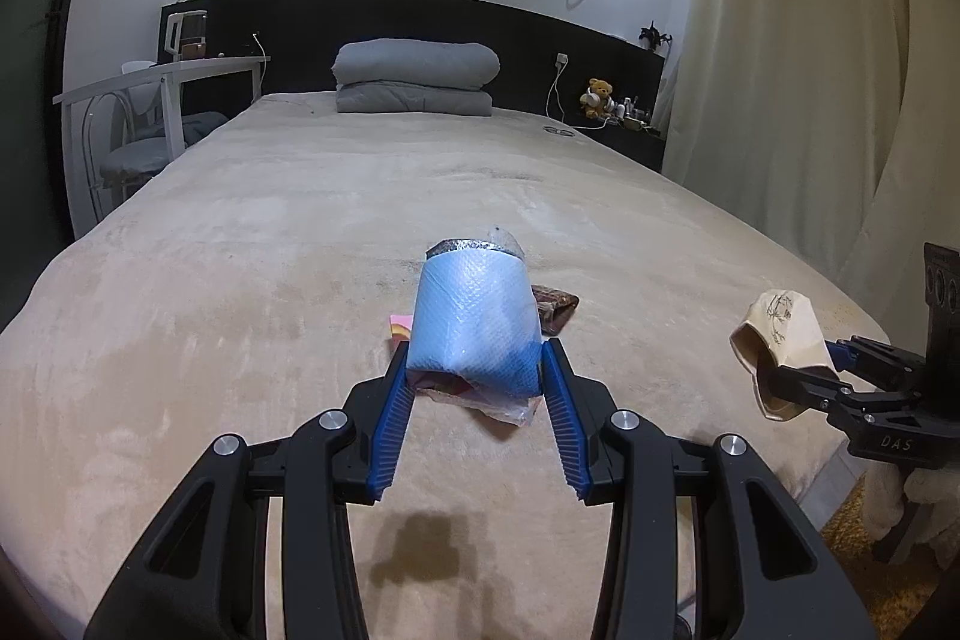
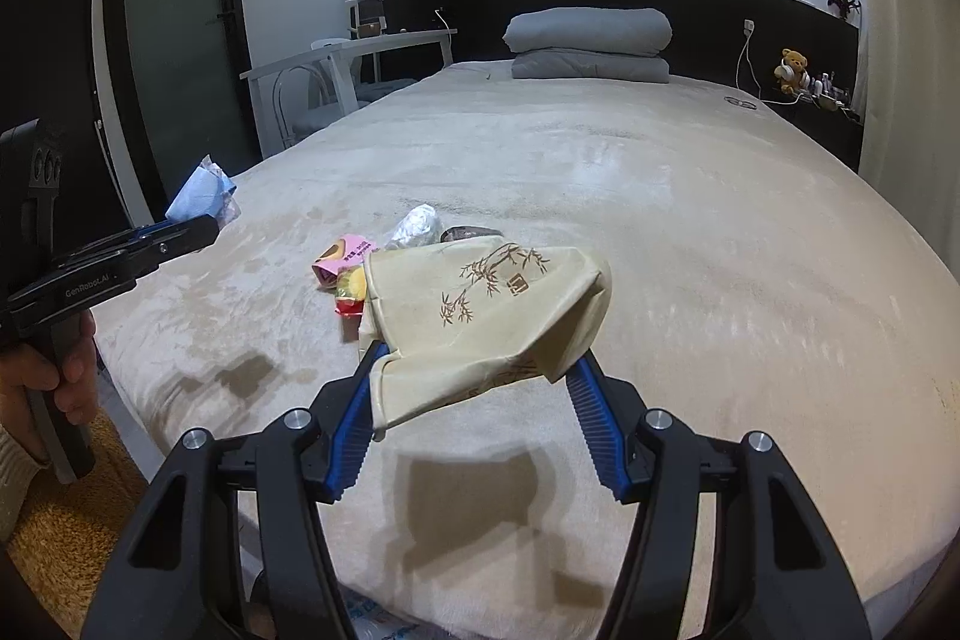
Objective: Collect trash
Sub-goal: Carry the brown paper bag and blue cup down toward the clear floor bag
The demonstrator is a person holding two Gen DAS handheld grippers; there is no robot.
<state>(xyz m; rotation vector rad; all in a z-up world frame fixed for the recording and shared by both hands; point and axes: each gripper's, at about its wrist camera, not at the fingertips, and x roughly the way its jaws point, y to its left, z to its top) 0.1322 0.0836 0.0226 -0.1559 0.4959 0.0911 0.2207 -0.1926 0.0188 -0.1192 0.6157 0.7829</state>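
trash on the bed, both grippers loaded

- left hand-held gripper [image 1: 477,364]: blue fingers clamped on a light blue plastic bag [image 1: 474,322], lifted above the bed [image 1: 240,232]; the bag's far end shows a silvery, crinkled rim.
- right hand-held gripper [image 2: 480,370]: closed on a crumpled cream paper bag [image 2: 480,316] printed with a brown bamboo motif, held just above the bed's near edge; its shadow falls on the blanket below.
- loose trash on the bed, grouped beyond the paper bag: a pink wrapper [image 2: 339,259], a yellow-and-red wrapper [image 2: 351,295] touching it, a crumpled silver foil piece [image 2: 417,226], a dark wrapper [image 2: 465,233] partly hidden behind the bag.
- bed: beige plush blanket, folded grey duvet [image 2: 588,43] at the black headboard.
- left of bed: white bench [image 2: 348,55] with a clear chair.
- right of bed: teddy bear [image 2: 793,70] on a low shelf, cream curtain [image 1: 780,70].
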